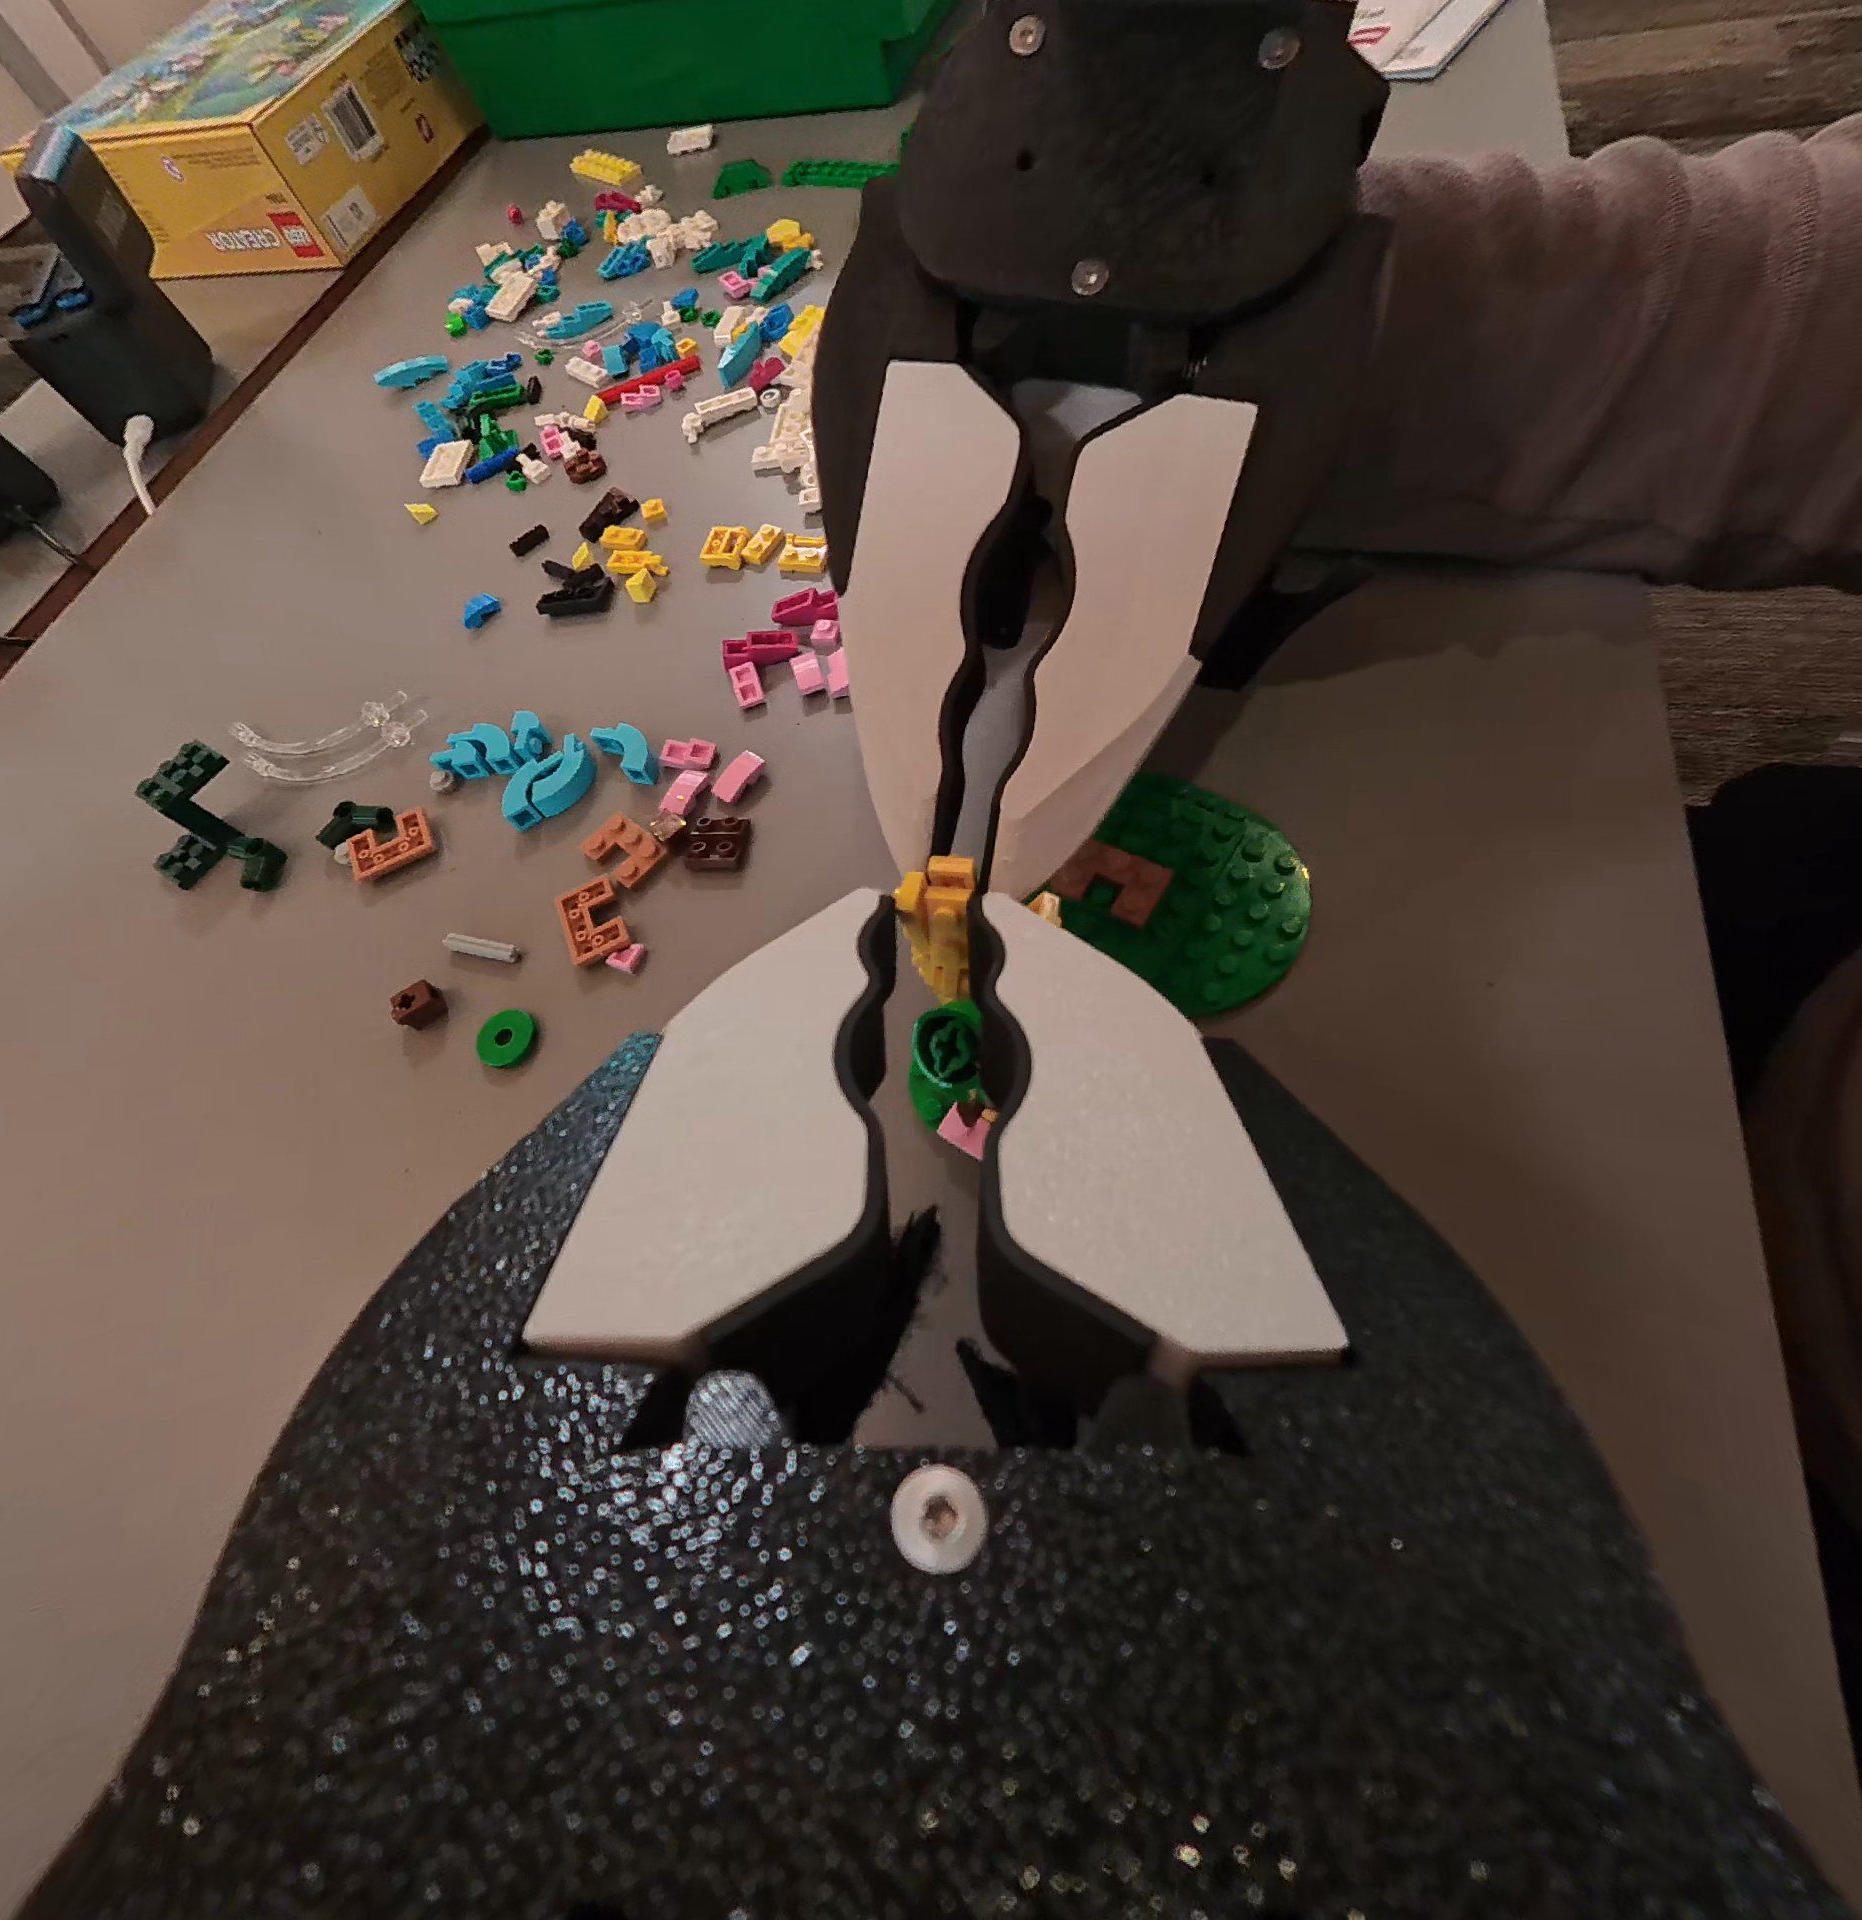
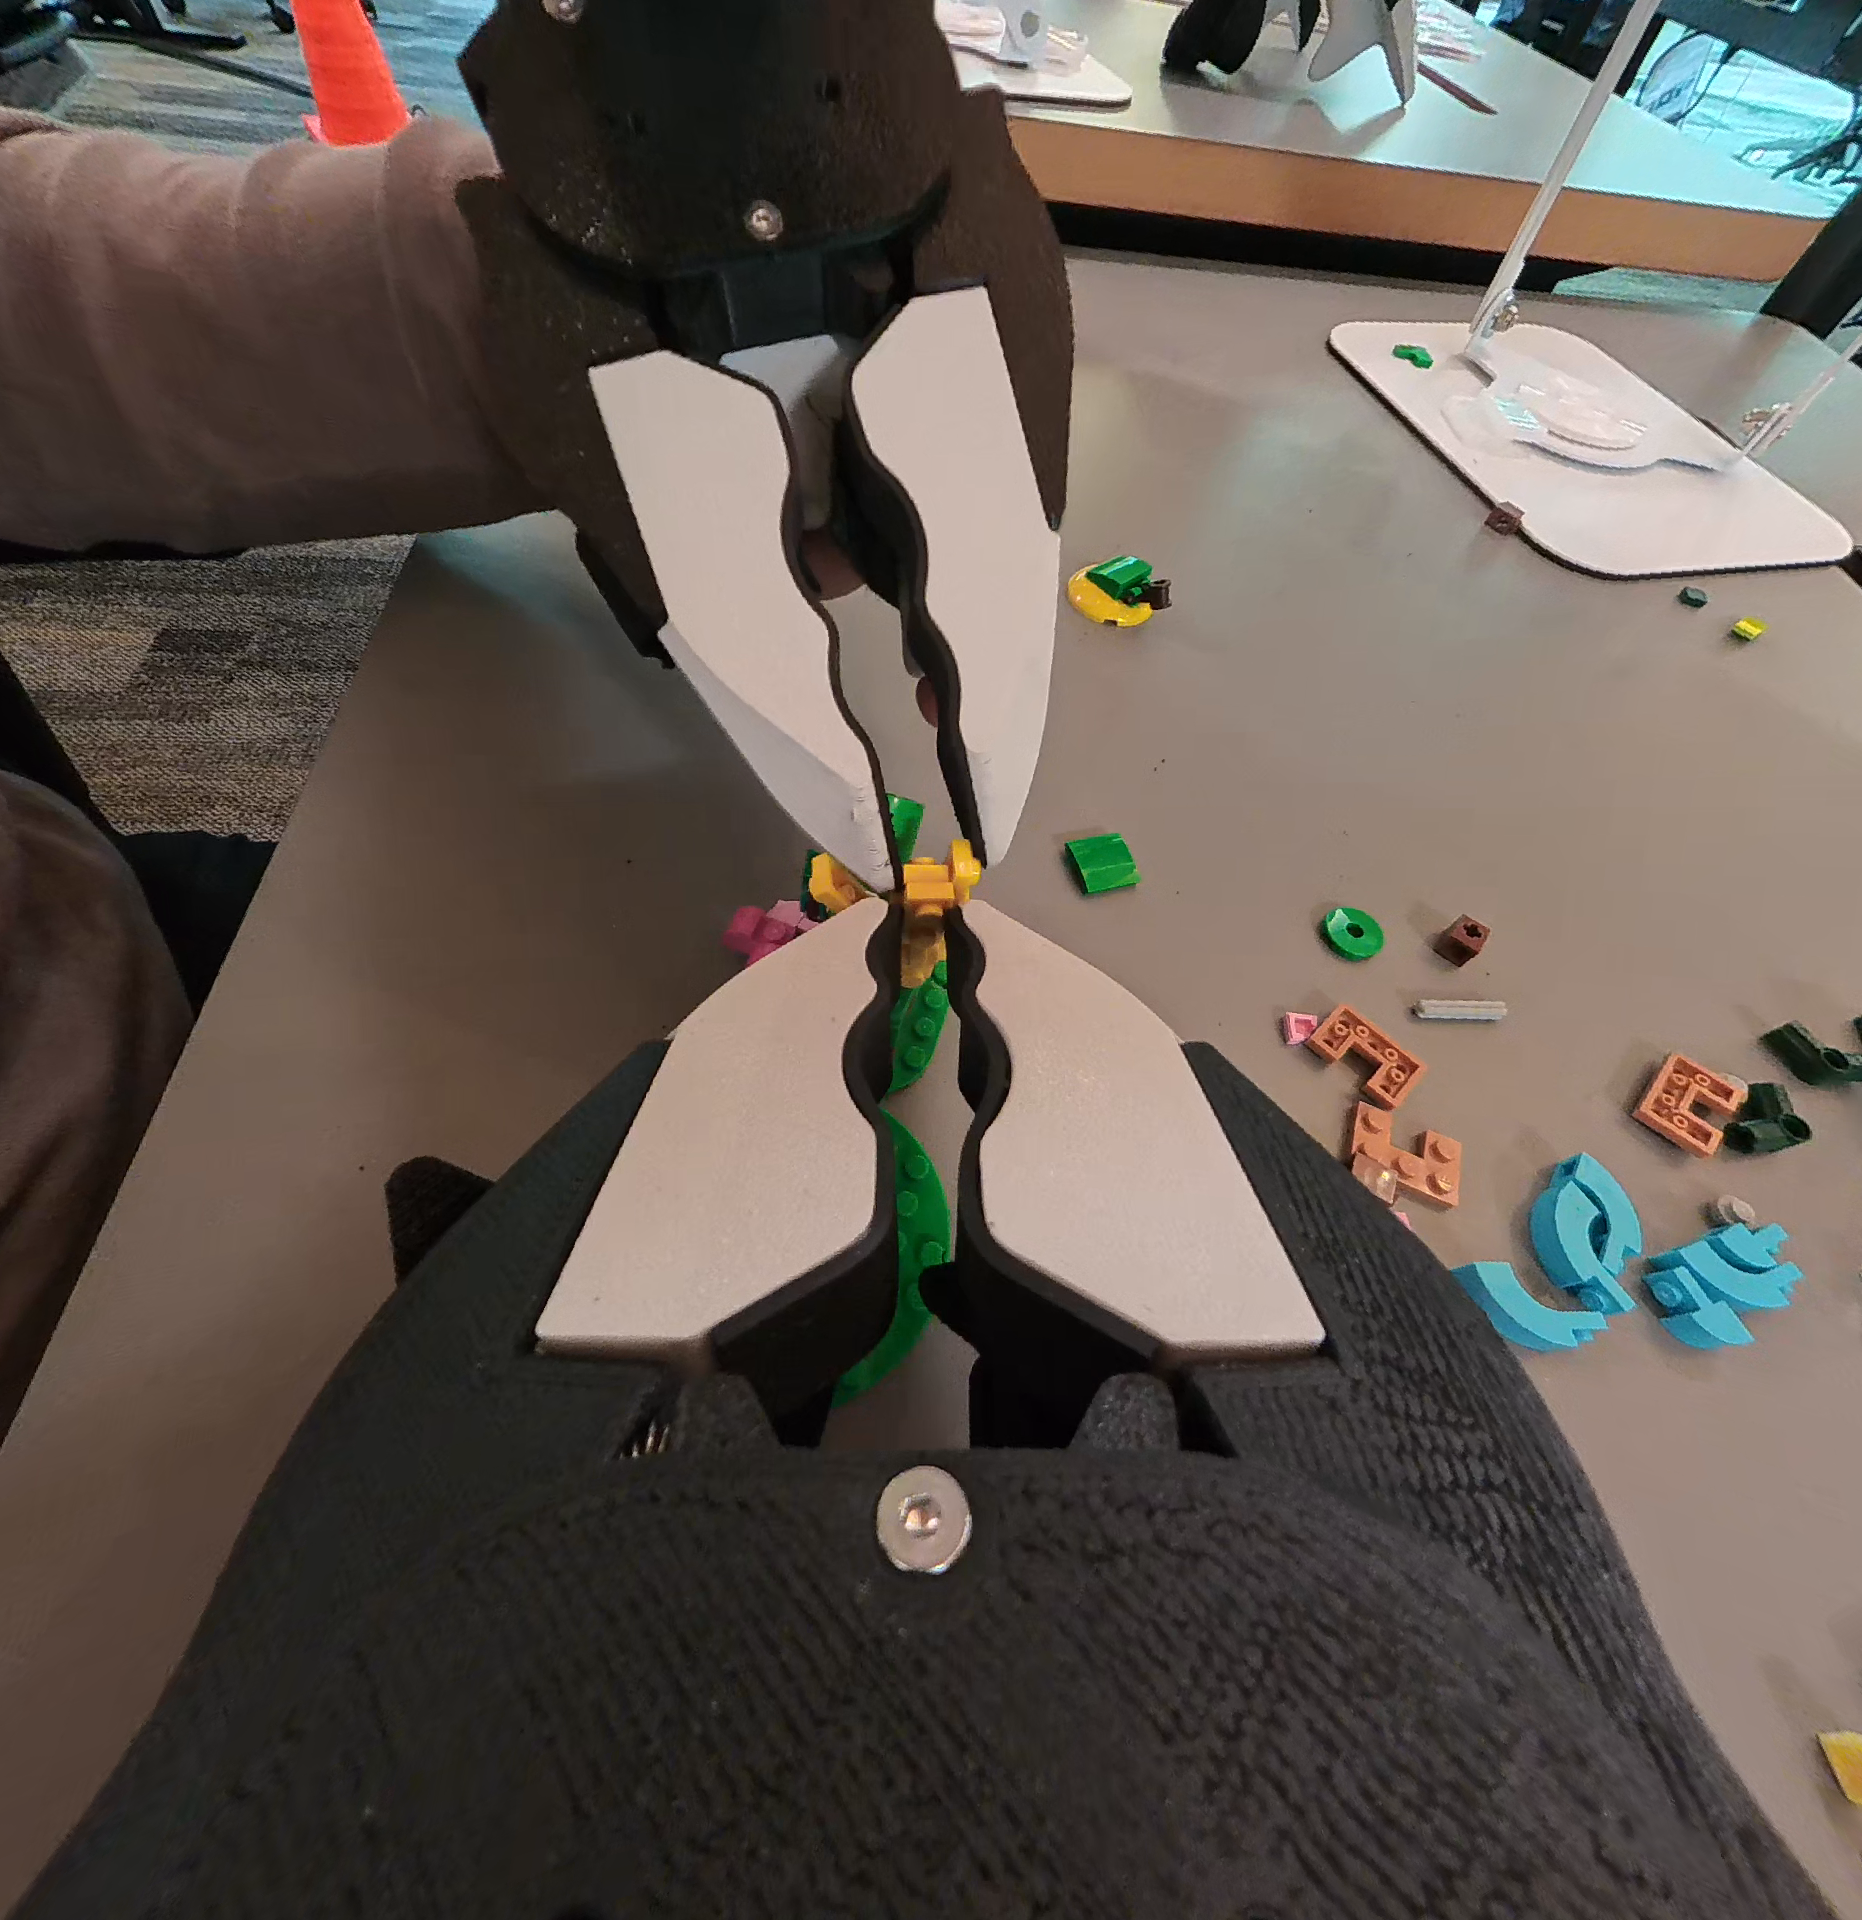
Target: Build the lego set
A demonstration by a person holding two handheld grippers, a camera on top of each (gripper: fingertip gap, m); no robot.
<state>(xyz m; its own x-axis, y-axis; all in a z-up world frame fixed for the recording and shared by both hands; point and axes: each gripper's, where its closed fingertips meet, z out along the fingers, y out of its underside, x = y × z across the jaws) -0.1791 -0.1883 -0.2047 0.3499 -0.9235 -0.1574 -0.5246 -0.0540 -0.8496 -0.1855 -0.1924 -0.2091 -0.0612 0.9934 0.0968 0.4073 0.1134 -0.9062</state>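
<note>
Yellow assembly (image 1: pixel 937 920) pinched between both grippers; box (image 1: pixel 252 135) left-view only.

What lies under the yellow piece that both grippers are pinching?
Under the yellow piece, a small green round assembly and pink brick on the grey table. Fingers hide the rest.

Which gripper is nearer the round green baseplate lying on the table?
Right. The right gripper hangs directly over the round green baseplate, which shows between its fingers. The left gripper meets it tip to tip at the small yellow assembly, its body beside the plate.
</note>
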